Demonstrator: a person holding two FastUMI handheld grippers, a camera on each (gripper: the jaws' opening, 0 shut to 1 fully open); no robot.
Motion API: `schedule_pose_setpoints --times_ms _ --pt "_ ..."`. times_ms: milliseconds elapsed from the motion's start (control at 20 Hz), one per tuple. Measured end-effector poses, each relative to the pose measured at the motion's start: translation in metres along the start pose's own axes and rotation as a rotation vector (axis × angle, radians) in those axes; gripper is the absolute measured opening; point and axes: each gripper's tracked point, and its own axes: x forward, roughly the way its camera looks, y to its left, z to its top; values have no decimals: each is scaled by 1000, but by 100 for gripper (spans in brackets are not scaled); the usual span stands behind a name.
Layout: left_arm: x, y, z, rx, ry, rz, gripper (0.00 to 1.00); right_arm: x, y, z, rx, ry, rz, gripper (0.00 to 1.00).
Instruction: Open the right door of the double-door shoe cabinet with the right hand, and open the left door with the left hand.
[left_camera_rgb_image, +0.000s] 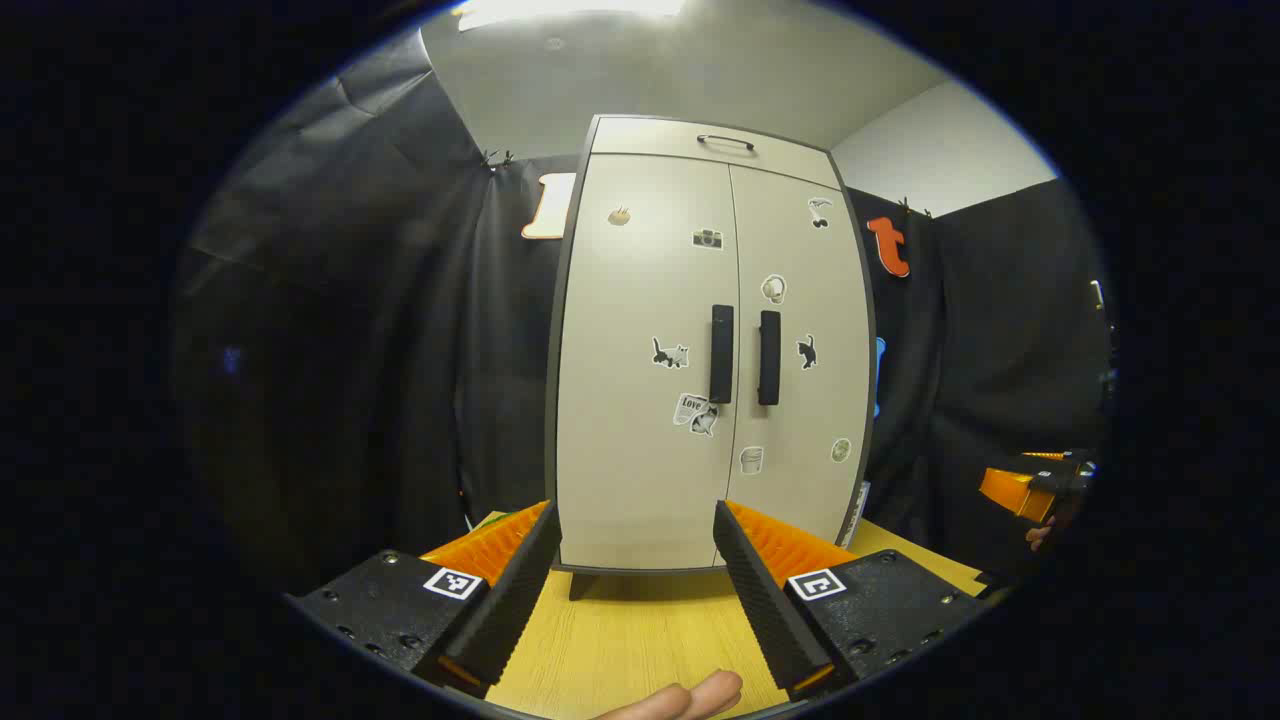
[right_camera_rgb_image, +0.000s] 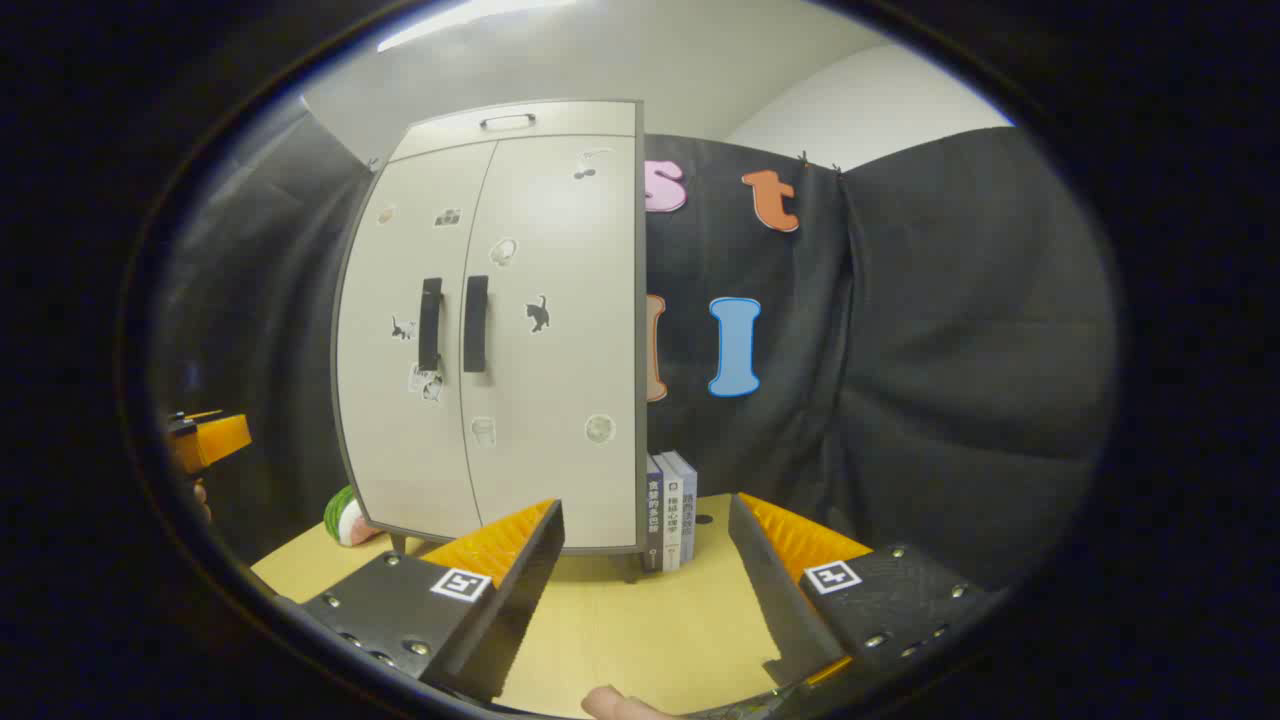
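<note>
A cream double-door shoe cabinet (left_camera_rgb_image: 700, 350) stands on the wooden table, both doors closed. Its left door handle (left_camera_rgb_image: 721, 354) and right door handle (left_camera_rgb_image: 768, 357) are black vertical bars side by side at the middle seam. My left gripper (left_camera_rgb_image: 636, 525) is open, well short of the cabinet, its fingers framing the lower left door. In the right gripper view the cabinet (right_camera_rgb_image: 500, 330) sits left of centre, with the handles (right_camera_rgb_image: 475, 323) far off. My right gripper (right_camera_rgb_image: 645, 520) is open and points at the cabinet's right edge. The right gripper (left_camera_rgb_image: 1030, 487) also appears at the far right of the left gripper view.
Three books (right_camera_rgb_image: 670, 510) stand upright against the cabinet's right side. A green and red ball (right_camera_rgb_image: 343, 517) lies by its lower left corner. The yellow wooden table (left_camera_rgb_image: 640, 640) stretches between the grippers and the cabinet. Black cloth walls surround the booth. A fingertip (left_camera_rgb_image: 690, 697) shows at the bottom.
</note>
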Motion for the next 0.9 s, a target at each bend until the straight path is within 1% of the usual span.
schedule_pose_setpoints --times_ms 50,250,300,350,400,450,500,550,600,650,750,800,850,900 --pt "1 3 0 -2 0 7 95 0 4 1 -4 -3 5 98" --pt "1 8 3 13 -14 13 95 -2 20 7 -17 -11 40 98" --pt "2 9 6 20 -21 16 95 -4 23 8 -21 -11 45 94" --pt "2 11 8 30 -28 23 95 -4 27 11 -19 -15 50 98" --pt "2 12 13 40 -38 31 92 -6 29 14 -16 -18 56 94" --pt "3 11 16 45 -44 36 95 -8 32 18 -9 -22 60 94" --pt "4 9 19 48 -48 32 95 -10 35 20 -4 -24 66 94" --pt "4 7 21 51 -49 28 92 -13 37 22 -1 -25 71 94" --pt "4 4 23 56 -49 26 95 -16 38 22 4 -27 73 94" --pt "4 2 23 60 -48 21 95 -19 38 24 8 -30 76 98" --pt "2 -4 24 55 -49 7 95 -24 39 24 17 -37 81 98" --pt "0 -6 25 50 -49 3 95 -25 38 25 20 -41 78 94" --pt "-1 -9 23 45 -49 -1 95 -27 36 25 21 -42 75 98" --pt "-3 -11 25 40 -50 -5 95 -29 35 26 23 -44 74 94"
